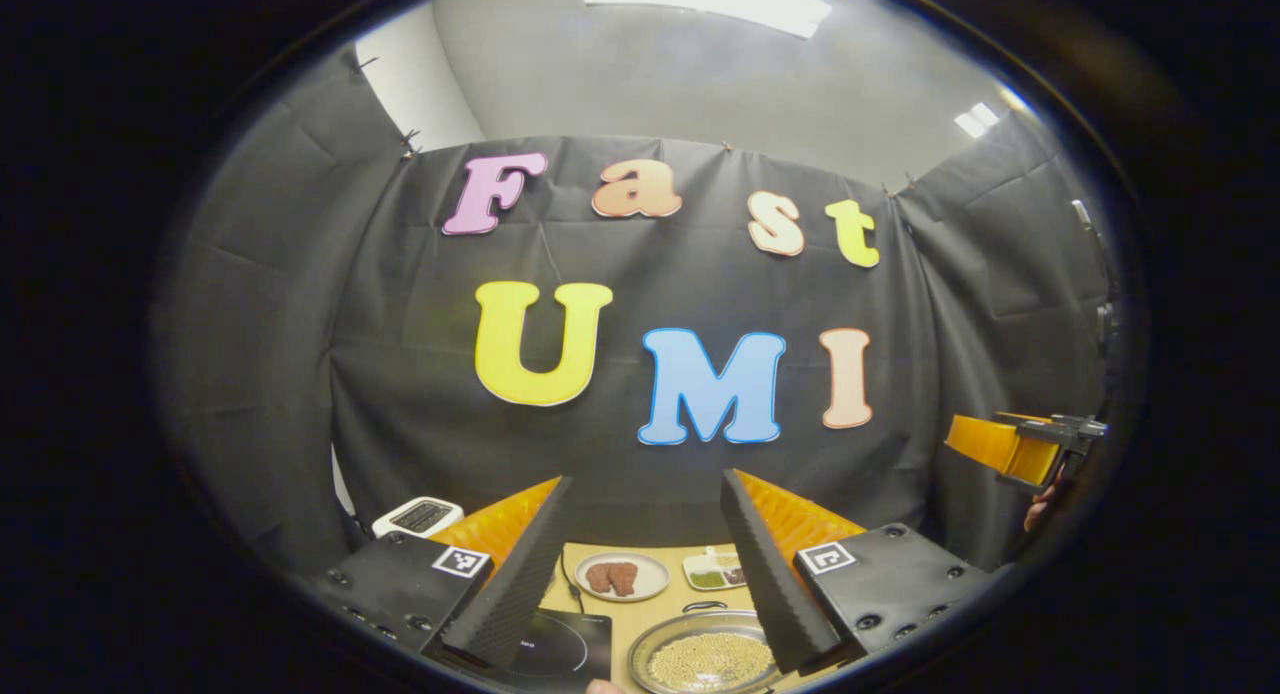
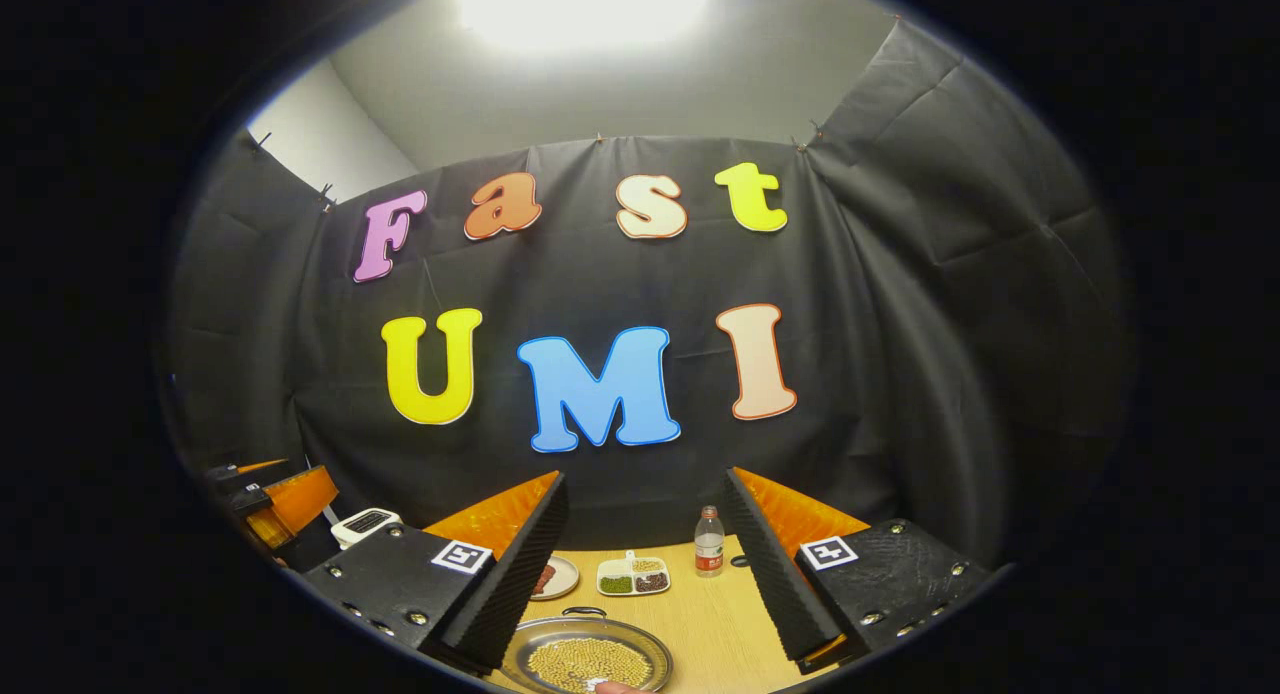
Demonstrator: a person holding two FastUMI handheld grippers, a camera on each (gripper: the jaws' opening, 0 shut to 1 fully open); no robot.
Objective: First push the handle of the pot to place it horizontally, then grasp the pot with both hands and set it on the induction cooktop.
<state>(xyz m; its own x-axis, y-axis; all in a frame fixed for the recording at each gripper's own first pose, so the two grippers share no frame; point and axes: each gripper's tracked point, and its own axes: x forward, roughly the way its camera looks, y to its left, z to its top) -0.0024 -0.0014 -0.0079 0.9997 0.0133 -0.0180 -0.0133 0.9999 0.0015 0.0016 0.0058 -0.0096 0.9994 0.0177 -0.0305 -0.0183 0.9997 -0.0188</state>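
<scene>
A shallow metal pot (image 1: pixel 668 636) full of small yellow beans sits on the wooden table, low between my left gripper's fingers. Its thin dark loop handle (image 1: pixel 705 606) lies at the far rim. The black induction cooktop (image 1: pixel 565 646) lies just left of the pot. My left gripper (image 1: pixel 648 482) is open and held well above the table, holding nothing. In the right gripper view the pot (image 2: pixel 588 661) and handle (image 2: pixel 583 611) lie low and left of centre. My right gripper (image 2: pixel 645 479) is open too, high above the table and apart from the pot.
Behind the pot stand a plate of brown meat (image 1: pixel 622 577) and a divided dish (image 1: pixel 715 569) of beans. A water bottle (image 2: pixel 709 542) stands farther right. A white appliance (image 1: pixel 418 516) sits at the back left. The other gripper (image 1: pixel 1030 444) hangs at the far right.
</scene>
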